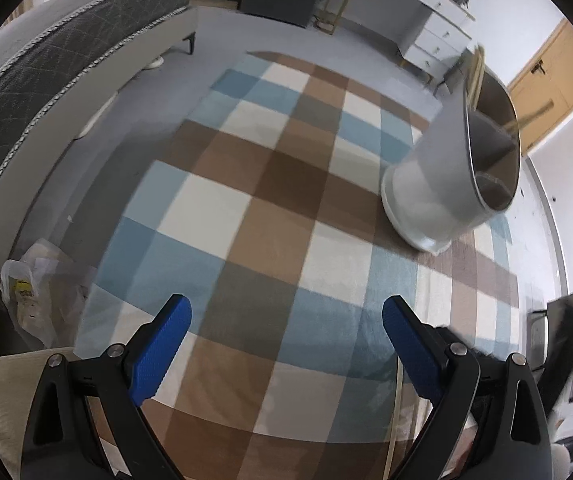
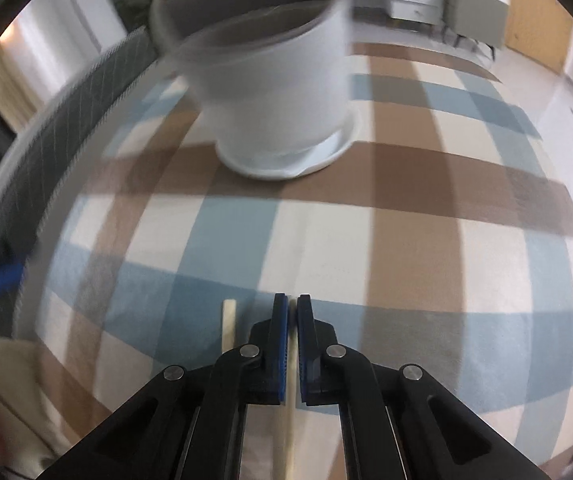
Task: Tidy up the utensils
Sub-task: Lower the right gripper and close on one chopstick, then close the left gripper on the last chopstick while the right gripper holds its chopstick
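Note:
A white utensil holder (image 1: 442,168) with inner dividers stands on the checked rug, right of centre in the left wrist view, with a pale stick leaning in it. It also shows in the right wrist view (image 2: 270,80), ahead of the fingers. My left gripper (image 1: 286,320) is open and empty above the rug. My right gripper (image 2: 292,308) is shut on a pale wooden chopstick (image 2: 288,420) that runs back between the pads. A second chopstick (image 2: 228,328) lies on the rug just left of the right fingers.
The blue, brown and cream checked rug (image 1: 246,200) covers the floor. A grey bed (image 1: 46,64) runs along the left. A plastic bag (image 1: 34,292) lies by the bed. White drawers (image 1: 434,40) and a wooden door (image 1: 546,76) stand at the far side.

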